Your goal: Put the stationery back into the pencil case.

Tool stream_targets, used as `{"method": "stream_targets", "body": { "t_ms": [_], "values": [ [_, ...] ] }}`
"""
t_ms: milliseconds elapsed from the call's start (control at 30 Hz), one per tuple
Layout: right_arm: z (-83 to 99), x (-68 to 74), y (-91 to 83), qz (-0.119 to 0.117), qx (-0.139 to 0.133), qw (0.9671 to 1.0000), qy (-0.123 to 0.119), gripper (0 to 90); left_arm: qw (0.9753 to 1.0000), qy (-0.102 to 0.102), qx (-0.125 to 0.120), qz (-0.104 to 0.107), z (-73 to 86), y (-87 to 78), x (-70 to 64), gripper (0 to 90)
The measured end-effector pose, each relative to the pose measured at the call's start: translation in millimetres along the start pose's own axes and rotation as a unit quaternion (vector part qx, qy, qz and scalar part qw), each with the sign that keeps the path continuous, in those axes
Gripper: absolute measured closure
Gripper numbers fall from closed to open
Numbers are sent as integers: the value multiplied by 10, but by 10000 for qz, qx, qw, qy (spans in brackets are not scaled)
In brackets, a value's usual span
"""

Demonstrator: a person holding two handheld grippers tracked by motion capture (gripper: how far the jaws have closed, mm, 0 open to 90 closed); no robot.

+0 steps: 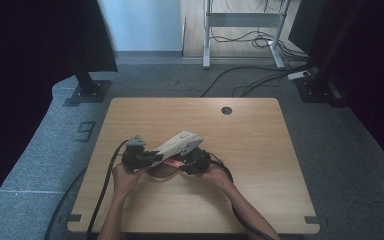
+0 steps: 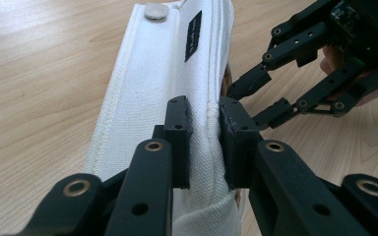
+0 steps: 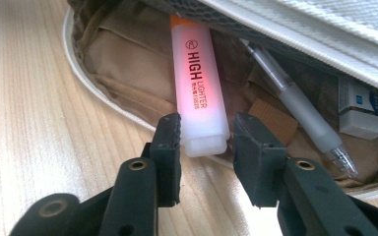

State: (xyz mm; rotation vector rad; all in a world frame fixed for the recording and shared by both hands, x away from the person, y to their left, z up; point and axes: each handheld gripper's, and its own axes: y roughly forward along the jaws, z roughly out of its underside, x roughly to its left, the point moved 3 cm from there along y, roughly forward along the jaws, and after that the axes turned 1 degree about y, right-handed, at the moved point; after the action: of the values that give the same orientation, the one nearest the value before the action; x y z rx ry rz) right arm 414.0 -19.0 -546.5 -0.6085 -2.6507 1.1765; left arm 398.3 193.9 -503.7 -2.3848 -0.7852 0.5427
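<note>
A white fabric pencil case (image 1: 179, 143) lies open on the wooden table (image 1: 260, 150). My left gripper (image 1: 150, 157) is shut on the edge of its white lid (image 2: 152, 73), holding the lid raised and tilted; its jaws (image 2: 204, 142) pinch the seam. Inside the tan lining lies a pink highlighter (image 3: 197, 83). My right gripper (image 3: 206, 147) stands open astride the highlighter's near end, its left pad touching it and its right pad a little apart. In the left gripper view, the right gripper (image 2: 248, 101) reaches under the lid from the right.
A clear pen (image 3: 295, 103), a white eraser (image 3: 359, 110) and a small brown card (image 3: 273, 120) also lie in the case. The table has a cable hole (image 1: 226, 110) at the back. Monitor stands (image 1: 87, 90) and floor cables (image 1: 260, 40) sit beyond it.
</note>
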Motion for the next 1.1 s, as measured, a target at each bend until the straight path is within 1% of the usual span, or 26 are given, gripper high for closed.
{"method": "stream_targets", "body": {
  "t_ms": [333, 500, 667, 733, 900, 1000, 1100],
  "values": [
    [-2, -69, 22, 148, -17, 9999, 58, 637, 10000, -3, -3, -4, -1, 1, -1, 760],
    [-28, -94, 46, 267, -13, 9996, 22, 634, 10000, -4, -4, -8, -2, 7, -5, 759],
    [-50, -114, 94, 381, 48, 9993, -15, 628, 10000, -2, -5, -17, -2, 9, -8, 759],
    [-51, -126, 107, 357, 28, 9993, 40, 627, 10000, -4, -8, -20, -1, 12, -8, 758],
    [-50, -146, 104, 344, -4, 9994, 78, 625, 10000, 5, 9, -20, 2, 26, -15, 754],
    [-53, -153, 76, 291, -48, 9995, 108, 595, 10000, 6, 9, -12, 4, 28, -15, 751],
    [-54, -161, 22, 232, -154, 9994, 195, 581, 10000, 16, 21, -1, 9, 36, -19, 746]
  ]
}}
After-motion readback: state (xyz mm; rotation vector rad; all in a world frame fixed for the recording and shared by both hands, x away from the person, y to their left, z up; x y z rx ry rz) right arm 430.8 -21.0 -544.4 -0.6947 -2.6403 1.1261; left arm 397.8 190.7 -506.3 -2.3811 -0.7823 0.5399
